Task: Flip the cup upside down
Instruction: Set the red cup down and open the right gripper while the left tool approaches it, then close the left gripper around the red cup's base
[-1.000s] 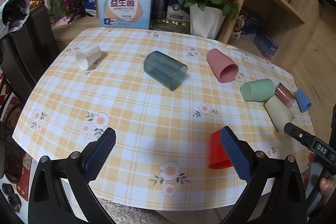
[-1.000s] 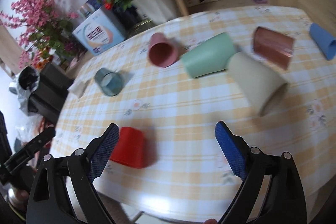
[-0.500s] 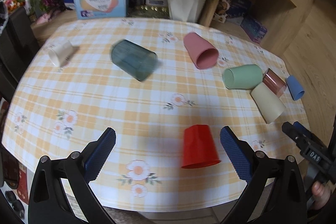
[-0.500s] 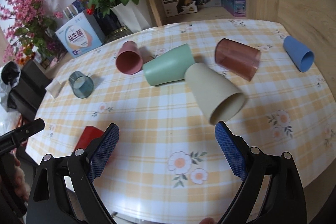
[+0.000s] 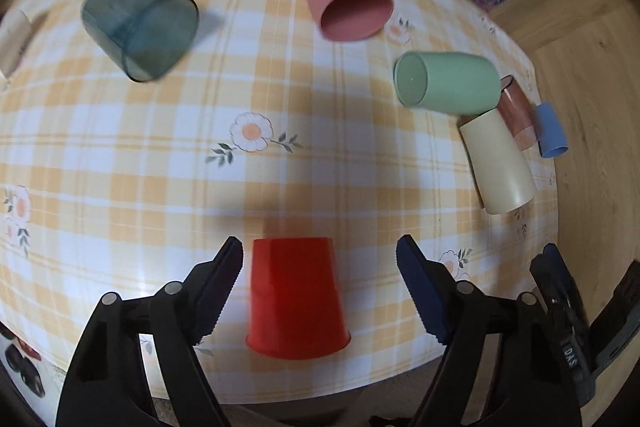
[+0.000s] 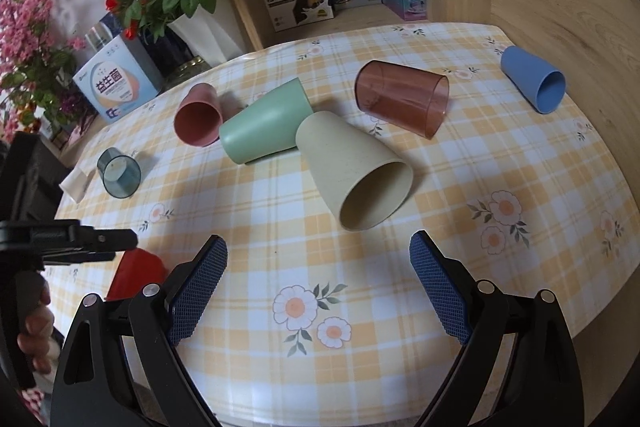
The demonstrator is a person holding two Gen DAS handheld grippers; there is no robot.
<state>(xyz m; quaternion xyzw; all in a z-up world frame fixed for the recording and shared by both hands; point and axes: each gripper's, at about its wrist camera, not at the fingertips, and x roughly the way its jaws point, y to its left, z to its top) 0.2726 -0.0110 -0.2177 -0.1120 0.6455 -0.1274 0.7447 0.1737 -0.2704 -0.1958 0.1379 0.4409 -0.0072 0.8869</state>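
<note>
**Fingers spread around inverted red cup**

Left gripper (image 5: 319,267) fingers stand apart, flanking the red cup (image 5: 296,301), mouth-down at 6 o'clock on the counter (image 5: 160,163), untouched. Right gripper (image 6: 318,269) fingers, equally spread, face the beige cup (image 6: 356,167) lying at 12 o'clock, likely the next target.

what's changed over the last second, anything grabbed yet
Nothing grabbed. The left gripper swung right and dropped in on the red cup, which now sits between its open fingers, untouched. The right gripper levelled out facing the beige cup, also open. All cups lie where they were.
</note>
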